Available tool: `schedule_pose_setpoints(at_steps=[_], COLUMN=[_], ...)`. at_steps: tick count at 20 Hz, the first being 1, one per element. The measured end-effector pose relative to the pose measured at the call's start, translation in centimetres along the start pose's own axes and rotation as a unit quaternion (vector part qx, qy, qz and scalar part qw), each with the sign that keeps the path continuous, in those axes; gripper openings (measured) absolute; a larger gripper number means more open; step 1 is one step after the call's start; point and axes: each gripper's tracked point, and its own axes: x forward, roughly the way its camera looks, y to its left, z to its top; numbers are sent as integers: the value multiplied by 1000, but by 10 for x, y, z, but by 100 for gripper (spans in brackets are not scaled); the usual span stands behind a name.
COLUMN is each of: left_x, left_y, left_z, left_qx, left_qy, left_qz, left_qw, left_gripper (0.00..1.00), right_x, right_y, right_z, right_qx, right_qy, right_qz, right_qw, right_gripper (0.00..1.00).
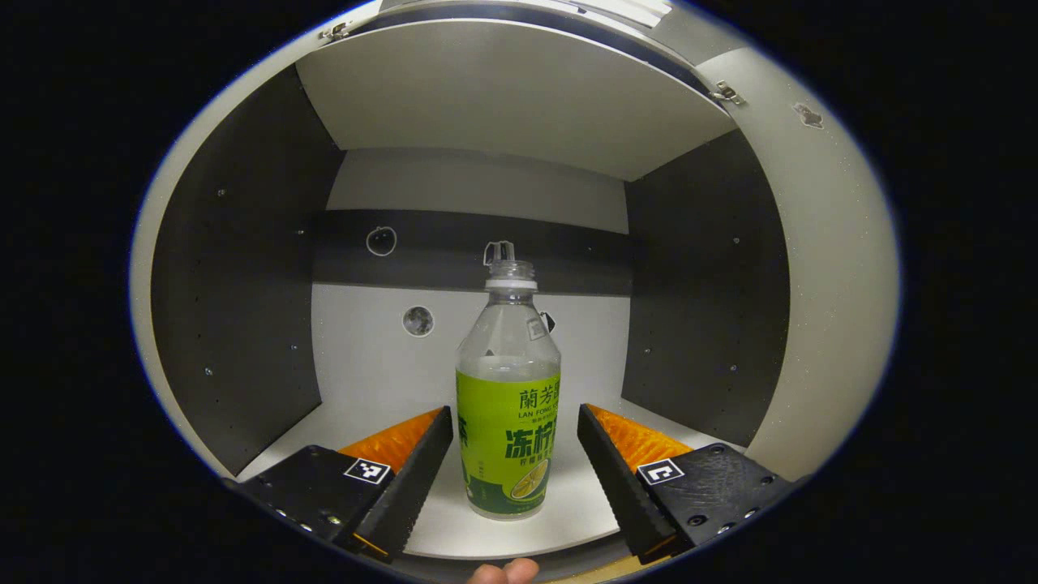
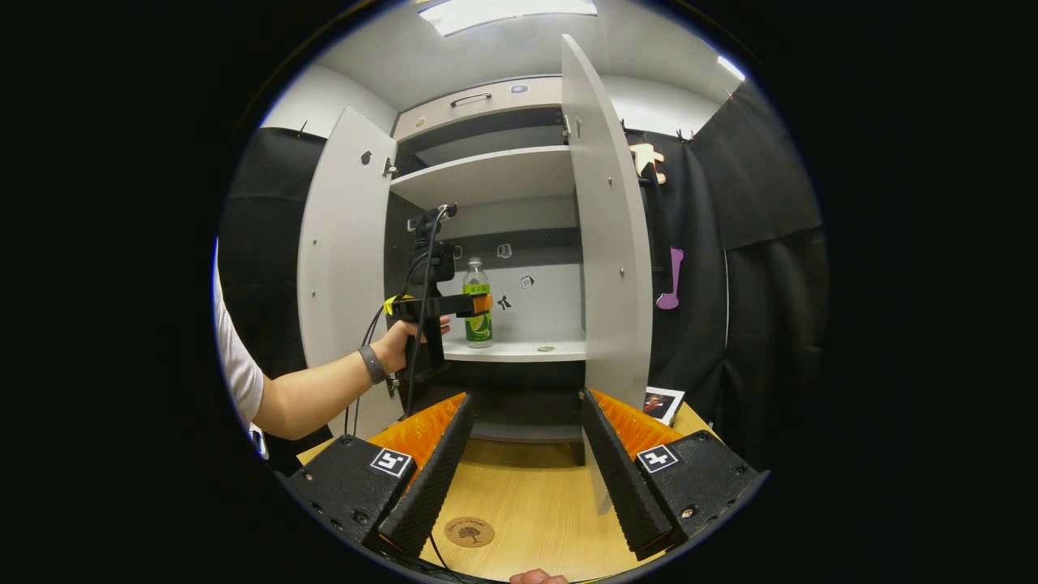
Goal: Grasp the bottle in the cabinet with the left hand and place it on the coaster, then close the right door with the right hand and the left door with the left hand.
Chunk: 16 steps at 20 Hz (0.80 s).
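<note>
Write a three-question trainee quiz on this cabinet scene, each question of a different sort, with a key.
1. True or false: the bottle already stands on the coaster.
2. Multiple choice: how do the left gripper fingers stand to the bottle? A) pressed on it B) open, one on each side, apart from it C) shut above its neck
3. Fill in: both cabinet doors, the left door and the right door, are ____.

Key:
1. False; it stands upright on the cabinet shelf, while the coaster lies on the wooden table near the right gripper.
2. B
3. open
</note>
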Motion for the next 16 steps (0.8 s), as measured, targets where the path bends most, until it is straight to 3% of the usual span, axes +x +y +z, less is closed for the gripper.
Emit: schedule_pose_setpoints(at_steps=[4,6,11,12,14,16], left_x=[16,12,-6,-16,-36,-58], left_y=[4,6,8,4,-6,-17], left_z=[-5,0,9,13,21,30], left_qx=[-6,-14,-11,-16,-28,-35], left_qy=[14,10,6,6,6,0], left_qz=[8,13,16,10,-9,-24], left_qw=[1000,1000,1000,1000,1000,999], left_gripper=[94,74,73,77,70,73], right_x=[6,8,10,11,12,11], right_y=[-3,-2,-1,0,-2,3], right_z=[2,3,1,2,2,7], right_qx=[-1,1,6,6,6,4], right_qy=[-3,-4,-3,-3,-5,-10], right_qz=[-2,-1,4,6,14,24], right_qw=[1000,1000,1000,1000,1000,1000], right_gripper=[83,83,83,83,83,83])
